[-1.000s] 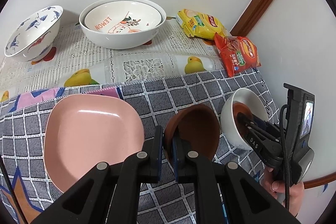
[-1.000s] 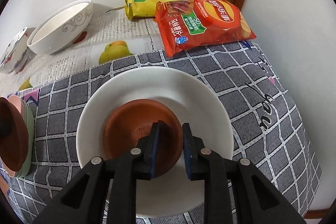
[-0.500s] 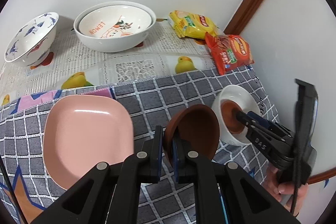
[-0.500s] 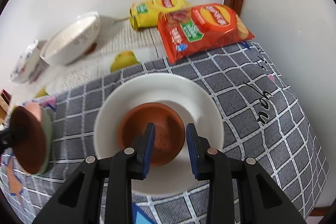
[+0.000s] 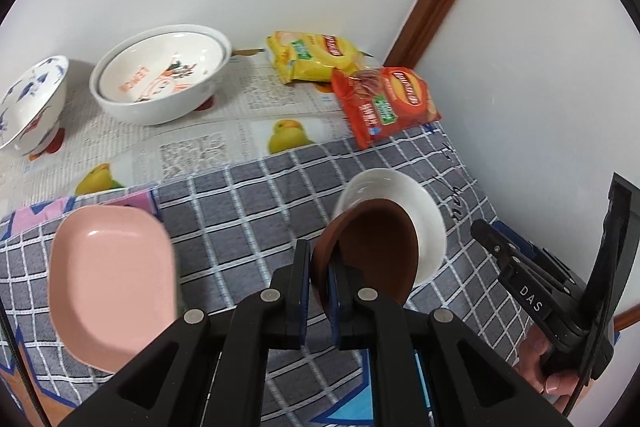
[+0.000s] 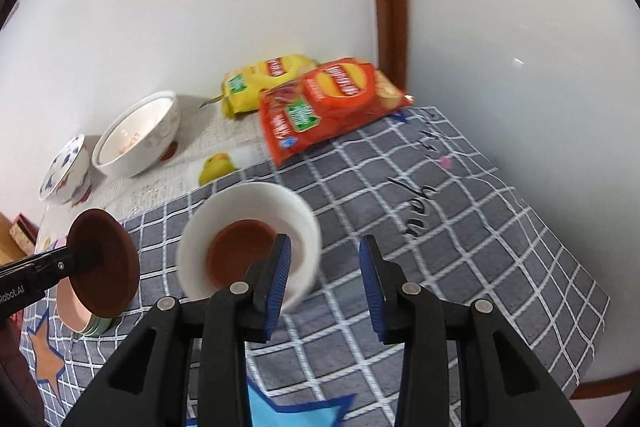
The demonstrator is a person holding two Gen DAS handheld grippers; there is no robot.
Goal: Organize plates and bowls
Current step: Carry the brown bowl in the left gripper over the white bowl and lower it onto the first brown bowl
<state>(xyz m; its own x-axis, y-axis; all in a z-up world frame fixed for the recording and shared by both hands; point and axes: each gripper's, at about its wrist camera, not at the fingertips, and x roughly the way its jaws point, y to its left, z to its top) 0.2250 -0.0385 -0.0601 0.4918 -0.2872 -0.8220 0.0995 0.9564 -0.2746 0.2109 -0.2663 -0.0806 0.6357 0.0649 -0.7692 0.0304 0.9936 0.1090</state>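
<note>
My left gripper (image 5: 320,271) is shut on the rim of a brown bowl (image 5: 372,251), held tilted in the air just left of a white bowl (image 5: 404,203); it also shows in the right wrist view (image 6: 106,263). The white bowl (image 6: 256,203) sits on the checked cloth with a second brown bowl (image 6: 236,251) inside it. My right gripper (image 6: 324,267) is open and empty, raised in front of the white bowl. A pink plate (image 5: 108,279) lies at the left on a green plate (image 6: 98,325).
At the back stand a large white bowl (image 5: 160,83) with a lemon-print bowl nested in it and a blue-patterned bowl (image 5: 28,103). Yellow (image 5: 312,55) and red (image 5: 384,103) snack bags lie near the wall corner. The table edge runs along the right.
My right gripper let go of the brown bowl in the white bowl, opened wide and pulled back and up. My left gripper carried its brown bowl to the right, toward the white bowl.
</note>
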